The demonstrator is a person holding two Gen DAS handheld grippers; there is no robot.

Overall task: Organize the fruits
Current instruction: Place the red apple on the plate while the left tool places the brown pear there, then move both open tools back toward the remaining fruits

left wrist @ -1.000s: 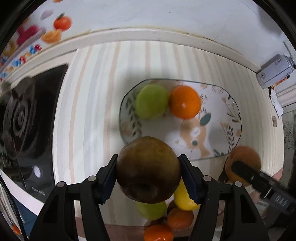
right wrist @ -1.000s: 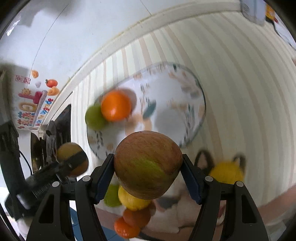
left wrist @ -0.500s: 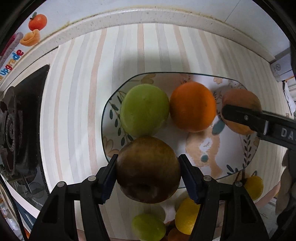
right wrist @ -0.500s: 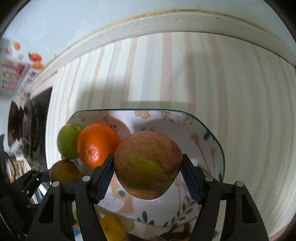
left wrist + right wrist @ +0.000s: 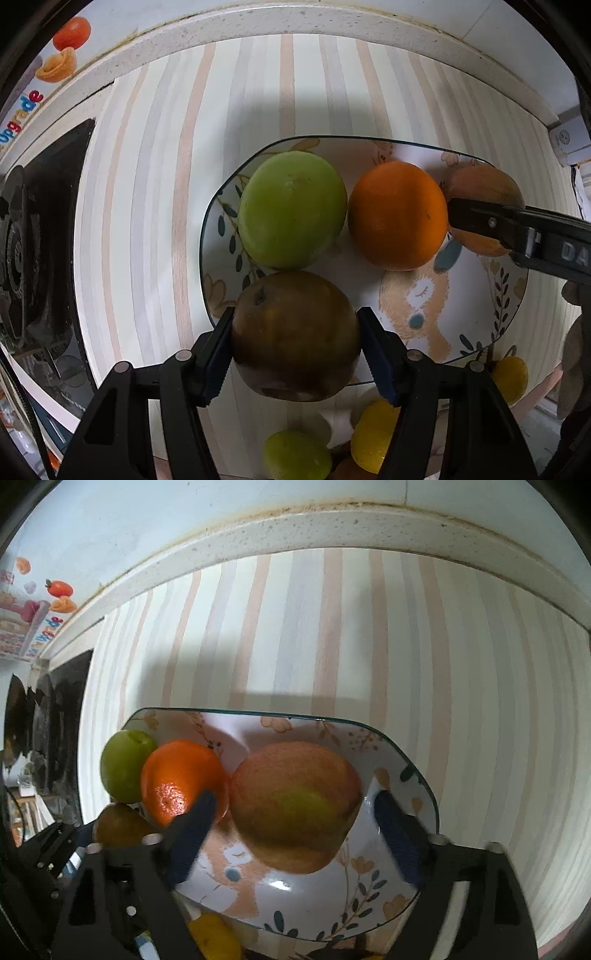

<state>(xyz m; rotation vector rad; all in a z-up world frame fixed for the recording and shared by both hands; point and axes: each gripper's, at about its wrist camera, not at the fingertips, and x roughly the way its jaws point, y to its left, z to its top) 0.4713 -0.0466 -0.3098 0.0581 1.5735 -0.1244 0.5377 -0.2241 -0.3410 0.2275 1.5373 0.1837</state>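
A patterned plate (image 5: 480, 306) (image 5: 332, 904) lies on the striped counter. On it sit a green apple (image 5: 291, 210) (image 5: 123, 768) and an orange (image 5: 399, 214) (image 5: 181, 779). My left gripper (image 5: 295, 347) is shut on a dark brown pear (image 5: 295, 336), at the plate's near left rim; the pear also shows in the right wrist view (image 5: 118, 827). My right gripper (image 5: 295, 823) stands open around a red-green apple (image 5: 295, 805) that rests on the plate beside the orange; this apple also shows in the left wrist view (image 5: 480, 184).
A black gas stove (image 5: 33, 236) is at the left. Several loose fruits, yellow lemons (image 5: 373, 439) and a green one (image 5: 295, 458), lie below the counter's near edge. A white backsplash ledge (image 5: 332, 528) runs along the far side. A wall socket (image 5: 569, 140) is at the right.
My right gripper has opened and released the red-green apple on the plate next to the orange. My left gripper has moved slightly closer to the plate, still holding the pear.
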